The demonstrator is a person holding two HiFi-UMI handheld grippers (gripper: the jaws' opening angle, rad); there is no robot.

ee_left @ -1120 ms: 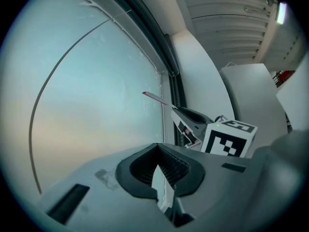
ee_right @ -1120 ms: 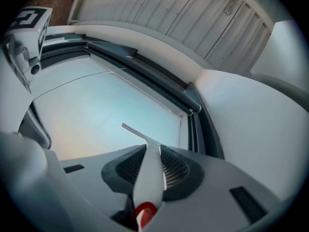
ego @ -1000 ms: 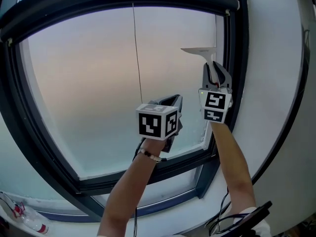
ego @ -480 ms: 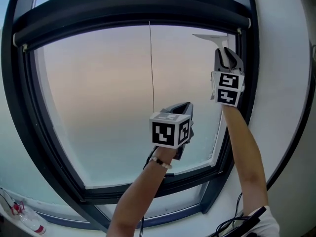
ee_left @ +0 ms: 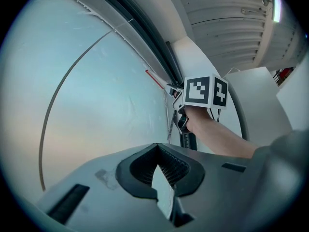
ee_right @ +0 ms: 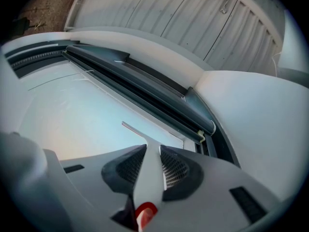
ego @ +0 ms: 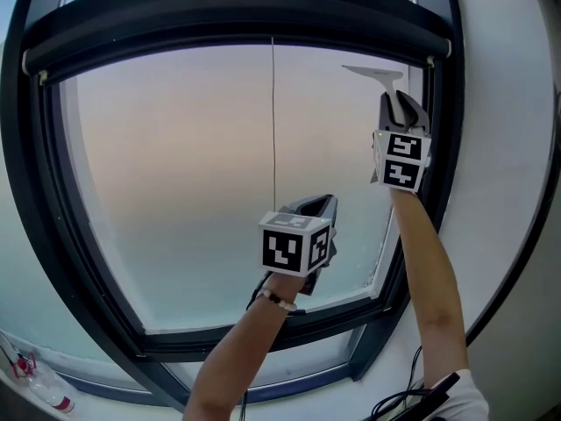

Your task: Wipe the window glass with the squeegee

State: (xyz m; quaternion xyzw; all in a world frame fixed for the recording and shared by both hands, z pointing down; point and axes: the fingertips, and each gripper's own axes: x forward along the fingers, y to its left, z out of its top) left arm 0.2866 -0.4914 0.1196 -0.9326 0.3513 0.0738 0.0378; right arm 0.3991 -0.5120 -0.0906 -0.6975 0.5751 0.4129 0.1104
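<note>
The window glass (ego: 175, 174) fills the head view inside a dark frame (ego: 441, 191). A white squeegee (ego: 379, 75) lies with its blade against the glass at the upper right corner, just under the blind. My right gripper (ego: 399, 112) is shut on its handle, which runs up between the jaws to the blade (ee_right: 140, 133) in the right gripper view. My left gripper (ego: 321, 207) hangs lower, near the middle of the pane, shut with nothing in it, and points at the glass (ee_left: 87, 95). From there the right gripper (ee_left: 175, 94) and the squeegee (ee_left: 155, 79) show at the frame.
A dark roller blind housing (ego: 237, 16) runs across the top, and a thin cord (ego: 273, 121) hangs down the middle of the pane. A white wall (ego: 508, 147) borders the right side. A plastic bottle (ego: 39, 391) lies at lower left, cables (ego: 412, 402) at lower right.
My right gripper has lifted the squeegee up the right side of the pane to just under the blind. The left gripper has stayed low near the middle.
</note>
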